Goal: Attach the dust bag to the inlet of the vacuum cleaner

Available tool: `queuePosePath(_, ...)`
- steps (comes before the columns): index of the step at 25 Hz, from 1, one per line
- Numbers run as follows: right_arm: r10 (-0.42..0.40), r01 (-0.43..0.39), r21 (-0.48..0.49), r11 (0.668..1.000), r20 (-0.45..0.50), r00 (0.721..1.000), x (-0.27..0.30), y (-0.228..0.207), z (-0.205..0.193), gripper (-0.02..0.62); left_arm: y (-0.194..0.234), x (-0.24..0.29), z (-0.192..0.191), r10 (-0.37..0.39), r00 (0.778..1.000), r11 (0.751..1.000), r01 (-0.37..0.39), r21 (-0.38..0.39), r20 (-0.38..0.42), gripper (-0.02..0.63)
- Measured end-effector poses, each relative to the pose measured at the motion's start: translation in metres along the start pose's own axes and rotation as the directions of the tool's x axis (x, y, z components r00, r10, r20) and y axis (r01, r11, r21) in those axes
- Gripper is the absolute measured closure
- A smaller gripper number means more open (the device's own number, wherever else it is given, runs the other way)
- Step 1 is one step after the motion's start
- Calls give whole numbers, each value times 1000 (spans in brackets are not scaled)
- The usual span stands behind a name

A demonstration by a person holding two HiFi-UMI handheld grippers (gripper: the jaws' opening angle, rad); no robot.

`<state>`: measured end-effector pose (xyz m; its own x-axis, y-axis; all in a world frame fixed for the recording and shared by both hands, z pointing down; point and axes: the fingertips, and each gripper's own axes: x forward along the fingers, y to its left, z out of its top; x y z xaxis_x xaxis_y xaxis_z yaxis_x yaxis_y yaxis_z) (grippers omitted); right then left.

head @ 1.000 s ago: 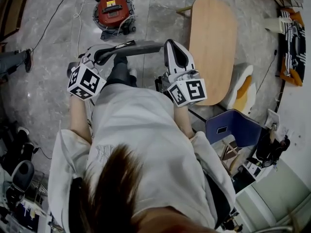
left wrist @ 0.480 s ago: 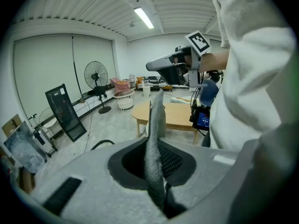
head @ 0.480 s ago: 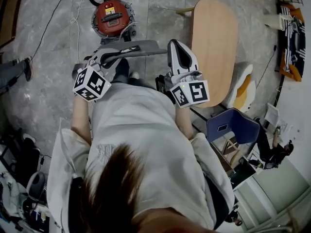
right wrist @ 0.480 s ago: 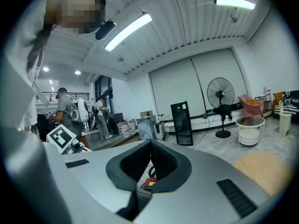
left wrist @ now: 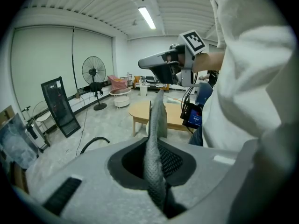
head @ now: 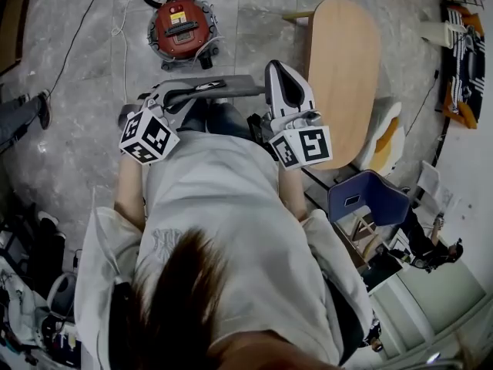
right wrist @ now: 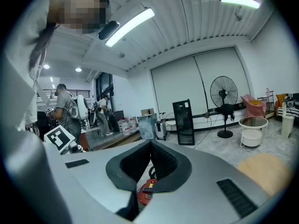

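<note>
Above a grey marble floor (head: 77, 83), a person stands with the red vacuum cleaner (head: 181, 28) on the floor at 12 o'clock. The left gripper (left wrist: 154, 148) has its fingers pinching the grey mesh dust bag (left wrist: 158, 120), held in the air and stretching toward 3 o'clock, where the right gripper (right wrist: 150, 143) has its fingers pressed together.

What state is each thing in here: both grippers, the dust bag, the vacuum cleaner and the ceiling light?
left gripper: shut on the edge of the dust bag.
right gripper: shut, nothing between its jaws.
dust bag: held up off the floor, not attached to anything.
vacuum cleaner: standing on the floor, apart from the dust bag.
ceiling light: on.
</note>
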<state>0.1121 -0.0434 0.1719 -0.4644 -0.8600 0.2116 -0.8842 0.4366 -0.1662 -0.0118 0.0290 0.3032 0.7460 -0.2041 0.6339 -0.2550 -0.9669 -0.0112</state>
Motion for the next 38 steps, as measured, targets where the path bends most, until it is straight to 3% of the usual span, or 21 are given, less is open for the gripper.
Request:
queuePosePath(14, 178, -179, -54, 982, -19, 984, 25, 12, 10, 592, 6, -4, 4, 71, 997, 996, -72, -56, -15, 569)
queuePosePath(19, 309, -319, -95, 943, -107, 945, 33, 18, -11, 588, 9, 7, -2, 78, 996, 994, -80, -72, -39, 569)
queuePosePath(21, 383, -411, -136, 902, -191, 904, 36, 27, -30, 532, 10, 15, -8, 74, 996, 994, -78, -75, -58, 569)
queuePosePath(24, 481, -562, -189, 805, -347, 805, 40, 40, -68, 497, 13, 31, -21, 65, 993, 996, -71, -60, -97, 569)
queuePosePath(29, 553, -762, -167, 625, -594, 584, 39, 52, -142, 401, 12, 63, -43, 46, 989, 997, -54, -56, -139, 569)
queuePosePath(31, 536, -825, -150, 545, -694, 481, 37, 50, -176, 383, 10, 77, -51, 37, 990, 997, -47, -66, -138, 569)
queuePosePath(33, 497, -867, -136, 480, -771, 397, 35, 45, -209, 383, 10, 91, -60, 30, 991, 996, -41, -76, -133, 569)
queuePosePath(35, 460, -889, -144, 435, -813, 357, 35, 39, -236, 389, 9, 105, -69, 23, 991, 995, -35, -89, -132, 569)
queuePosePath(38, 398, -904, -193, 382, -849, 349, 41, 26, -270, 450, 7, 125, -86, 16, 990, 995, -30, -98, -140, 569)
